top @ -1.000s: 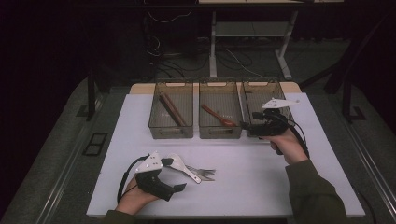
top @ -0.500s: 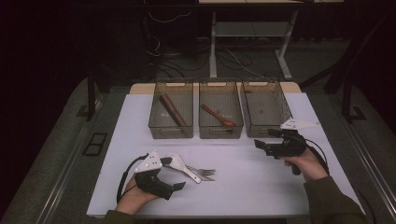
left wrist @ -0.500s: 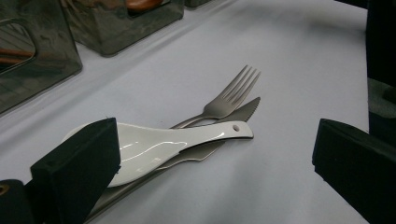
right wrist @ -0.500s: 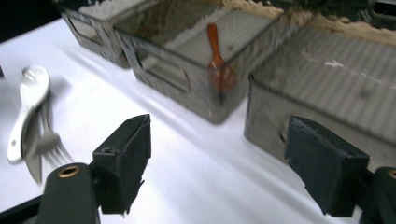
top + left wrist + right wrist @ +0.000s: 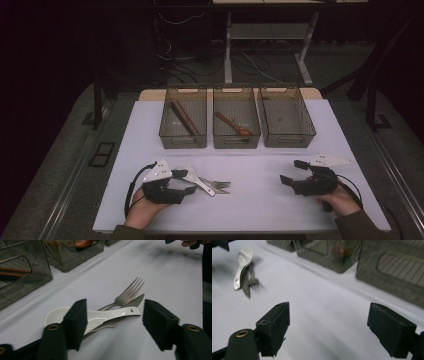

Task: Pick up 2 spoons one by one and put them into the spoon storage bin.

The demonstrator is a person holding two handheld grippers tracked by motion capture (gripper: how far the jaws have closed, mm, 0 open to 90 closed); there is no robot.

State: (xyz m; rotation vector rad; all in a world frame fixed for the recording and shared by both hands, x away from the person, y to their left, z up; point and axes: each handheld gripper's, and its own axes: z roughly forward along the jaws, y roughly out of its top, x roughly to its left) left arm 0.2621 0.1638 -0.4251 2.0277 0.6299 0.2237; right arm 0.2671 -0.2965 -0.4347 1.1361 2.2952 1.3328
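Observation:
A white spoon (image 5: 100, 316) lies on a metal fork (image 5: 130, 291) and knife (image 5: 132, 303) on the white table, near its front left. My left gripper (image 5: 113, 313) sits low over them. Its jaws have just been closing, and the spoon's handle lies between them; the right pad stands clear of it. In the high view the left gripper (image 5: 186, 181) points right at the spoon (image 5: 192, 176). My right gripper (image 5: 292, 172) hovers at the front right, its jaws just opened wider and empty (image 5: 329, 310). It sees the spoon (image 5: 243, 257) far off.
Three dark see-through bins stand in a row at the back. The left bin (image 5: 183, 144) holds brown sticks (image 5: 182, 117), the middle bin (image 5: 236, 144) a reddish spoon (image 5: 234, 125). The right bin (image 5: 290, 142) looks bare. White table top (image 5: 250, 200) lies between my hands.
My right hand has come from the right bin toward the near edge and sunk closer to the table. The left jaws have narrowed around the spoon's handle; the left hand stayed put.

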